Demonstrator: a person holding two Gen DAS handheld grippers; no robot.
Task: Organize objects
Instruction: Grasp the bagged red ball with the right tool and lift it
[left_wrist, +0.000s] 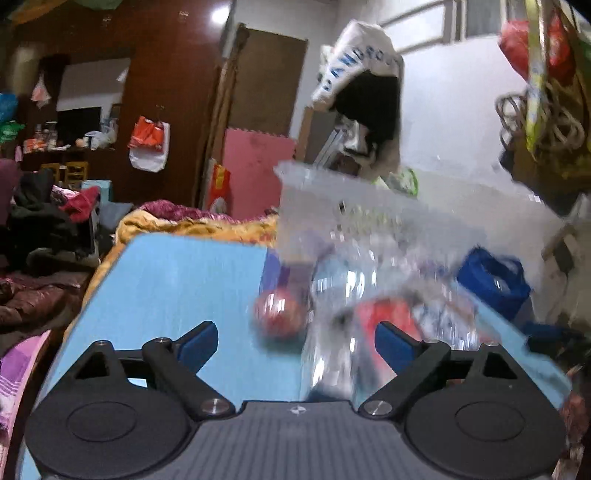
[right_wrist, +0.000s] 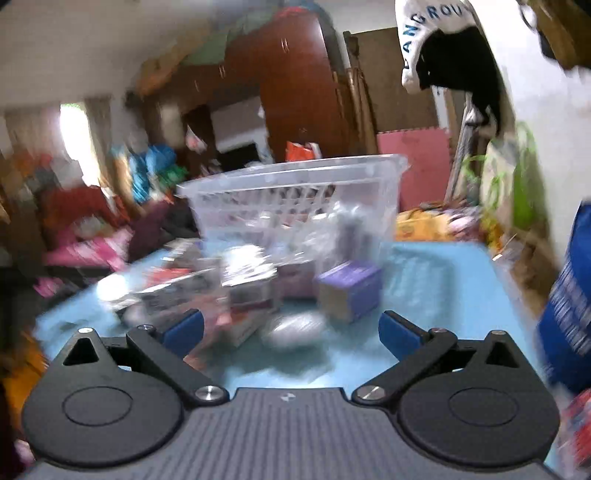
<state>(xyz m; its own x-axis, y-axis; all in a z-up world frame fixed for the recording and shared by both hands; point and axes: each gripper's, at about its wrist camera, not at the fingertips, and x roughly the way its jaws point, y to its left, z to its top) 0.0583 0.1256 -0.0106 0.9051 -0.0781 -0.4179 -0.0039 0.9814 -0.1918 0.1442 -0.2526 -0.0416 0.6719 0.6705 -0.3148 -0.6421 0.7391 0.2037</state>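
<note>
Ahead of the left gripper (left_wrist: 295, 343), a clear basket (left_wrist: 369, 206) stands on the blue table (left_wrist: 166, 288); this gripper's jaws are spread and hold nothing. A clear bottle (left_wrist: 340, 325) lies just in front of the basket, its long axis running toward the camera, partly between the fingers but nearer the right one. A red ball (left_wrist: 280, 314) rests just left of the bottle. From the right wrist, the right gripper (right_wrist: 291, 328) is likewise spread and empty. The basket (right_wrist: 295, 184) sits beyond a blurred heap of packets; a purple box (right_wrist: 349, 291) stands just before it, and a silver oval thing (right_wrist: 295, 328) lies nearest, between the fingers. The left gripper seems closer to the bottle.
</note>
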